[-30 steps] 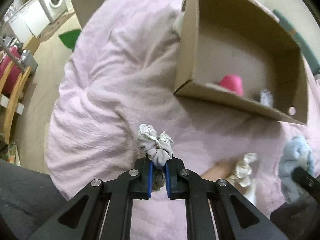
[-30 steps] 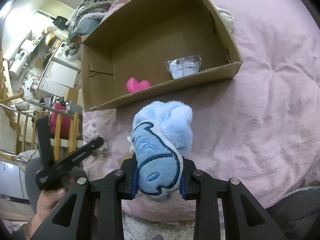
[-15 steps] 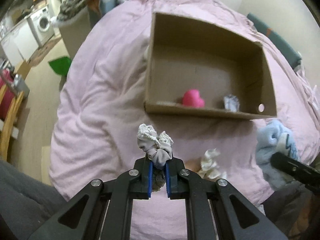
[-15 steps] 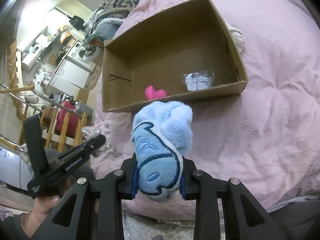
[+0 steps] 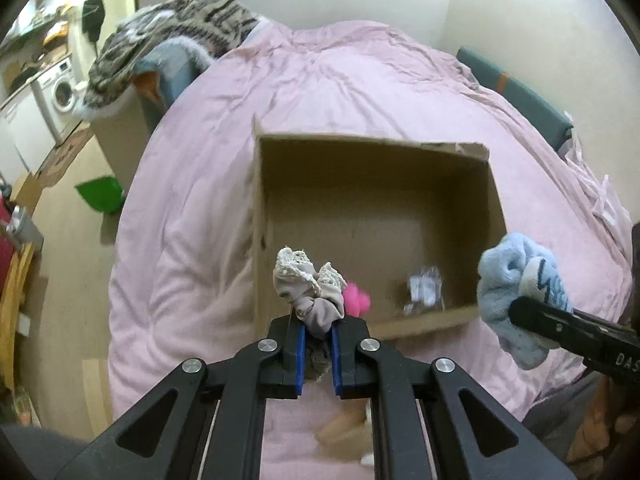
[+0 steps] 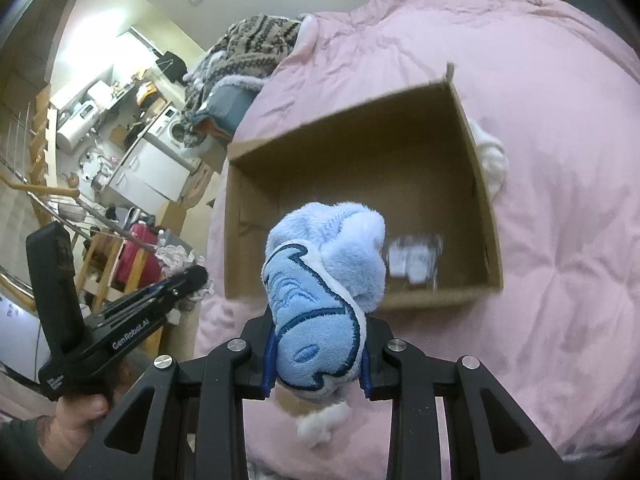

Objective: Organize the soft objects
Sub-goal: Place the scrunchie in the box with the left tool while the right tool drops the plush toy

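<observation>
While both grippers hang loaded above the near edge of the box (image 5: 460, 316), the step in hand reads as the carry to the drop. A pink quilt (image 5: 320, 92) covers the bed, and the open cardboard box sits on it, mouth up. Its floor is mostly bare: a pink heart (image 5: 356, 300) lies at the near left corner and a clear packet (image 5: 424, 292) near the near wall, right of it.

Right gripper (image 6: 318, 364): jaws clamped on a blue plush (image 6: 324, 284), which bulges well beyond the pads. In the left view it shows at the right, just outside the box's near right corner.

Left gripper (image 5: 318, 356): jaws almost closed, pinching a grey lace cloth (image 5: 310, 292). The bundle stands over the near left wall, in front of the heart.

Outside the box, something white (image 6: 494, 156) rests against its far right wall, and a further small item (image 5: 348, 432) lies on the quilt below the left gripper; it is blurred, and I cannot identify it.

Judgement: the next move calls for carrying each load farther over the bare floor, clear of the near wall, then parting the jaws. The plush, being bulky, may catch on the pads at release.
</observation>
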Available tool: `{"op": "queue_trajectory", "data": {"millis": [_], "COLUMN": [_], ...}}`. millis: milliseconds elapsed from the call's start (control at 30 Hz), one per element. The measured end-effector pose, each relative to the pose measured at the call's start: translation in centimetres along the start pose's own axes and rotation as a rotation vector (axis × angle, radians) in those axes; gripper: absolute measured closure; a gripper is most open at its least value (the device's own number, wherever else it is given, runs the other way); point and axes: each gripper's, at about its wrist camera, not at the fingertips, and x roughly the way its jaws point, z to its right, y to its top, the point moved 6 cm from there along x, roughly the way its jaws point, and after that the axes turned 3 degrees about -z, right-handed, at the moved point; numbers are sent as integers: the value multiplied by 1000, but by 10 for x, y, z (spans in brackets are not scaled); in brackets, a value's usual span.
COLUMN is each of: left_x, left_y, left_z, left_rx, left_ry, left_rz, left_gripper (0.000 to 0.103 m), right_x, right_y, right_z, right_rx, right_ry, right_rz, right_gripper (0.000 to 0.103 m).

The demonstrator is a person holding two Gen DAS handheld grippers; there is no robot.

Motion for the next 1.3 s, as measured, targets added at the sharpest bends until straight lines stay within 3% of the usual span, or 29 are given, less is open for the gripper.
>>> {"op": "queue_trajectory", "data": {"millis": [200, 333, 500, 700, 1300], "left_x": [12, 33, 63, 79, 85], "left_y": [30, 33, 23, 18, 13], "left_z": [7, 5, -3, -6, 0], "left_rx": [33, 51, 24, 0, 15], "left_ry": [21, 49, 69, 67, 45], "left_rz": [51, 81, 30, 0, -18], "left_gripper": [94, 94, 94, 93, 93], "right_x": [8, 24, 48, 63, 75], "right_y": [34, 41, 30, 24, 22], "right_z": [0, 11, 36, 39, 36], "right_rx": [-50, -56, 3, -20, -33], "right_ry": [-59, -101, -135, -167, -199], "right_rz": [25, 28, -11, -56, -93], "right_gripper": [71, 70, 70, 68, 59]}}
